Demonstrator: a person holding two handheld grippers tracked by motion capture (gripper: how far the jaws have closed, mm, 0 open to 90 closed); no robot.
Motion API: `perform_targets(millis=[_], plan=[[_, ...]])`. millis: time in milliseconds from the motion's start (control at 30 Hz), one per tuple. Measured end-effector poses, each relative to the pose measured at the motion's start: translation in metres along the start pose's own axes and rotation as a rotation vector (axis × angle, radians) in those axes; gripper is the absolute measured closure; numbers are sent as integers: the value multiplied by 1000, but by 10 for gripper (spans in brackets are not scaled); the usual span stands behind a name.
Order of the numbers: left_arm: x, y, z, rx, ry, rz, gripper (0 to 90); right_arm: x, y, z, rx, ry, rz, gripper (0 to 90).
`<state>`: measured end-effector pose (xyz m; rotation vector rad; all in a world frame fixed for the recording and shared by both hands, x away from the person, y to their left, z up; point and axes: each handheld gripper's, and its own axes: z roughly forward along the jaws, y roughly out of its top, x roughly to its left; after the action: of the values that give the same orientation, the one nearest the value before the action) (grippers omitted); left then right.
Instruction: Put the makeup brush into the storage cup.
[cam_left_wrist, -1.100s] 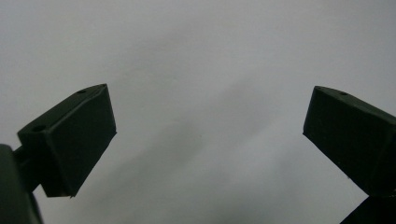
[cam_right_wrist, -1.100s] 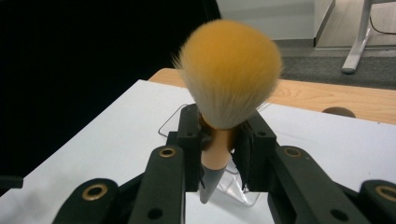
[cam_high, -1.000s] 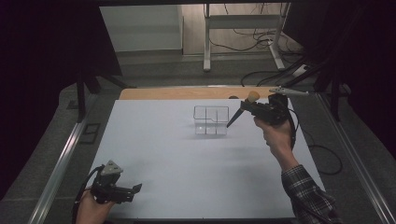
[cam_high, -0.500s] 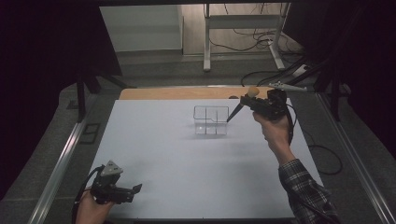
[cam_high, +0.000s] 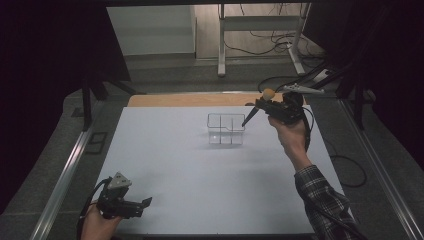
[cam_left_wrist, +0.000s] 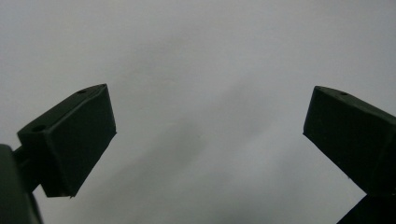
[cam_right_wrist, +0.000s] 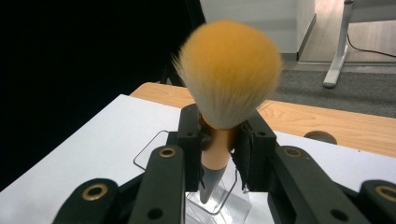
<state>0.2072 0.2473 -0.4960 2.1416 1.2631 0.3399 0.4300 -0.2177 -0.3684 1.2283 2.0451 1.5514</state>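
Brush (cam_right_wrist: 227, 79) clamped in the right tool (cam_high: 272, 106), handle tip angled down-left over the clear organizer (cam_high: 226, 129); left tool (cam_high: 131, 206) open, empty.

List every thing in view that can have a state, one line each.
Brush: clamped in the right tongs, bristles up, dark handle tip pointing down over the organizer.
Clear organizer: upright on the white table, compartments look empty.
Right tongs: shut on the brush.
Left tongs: open, nothing between them.

A white table top (cam_high: 200, 195) lies over a wooden board (cam_high: 190, 100), with cables (cam_high: 260, 37) on the floor beyond.
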Motion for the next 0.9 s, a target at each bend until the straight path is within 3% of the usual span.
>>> perform_targets(millis=[900], plan=[[1, -1, -1, -2, -3, -9, 29, -1, 3, 26, 10, -30, -36, 730]])
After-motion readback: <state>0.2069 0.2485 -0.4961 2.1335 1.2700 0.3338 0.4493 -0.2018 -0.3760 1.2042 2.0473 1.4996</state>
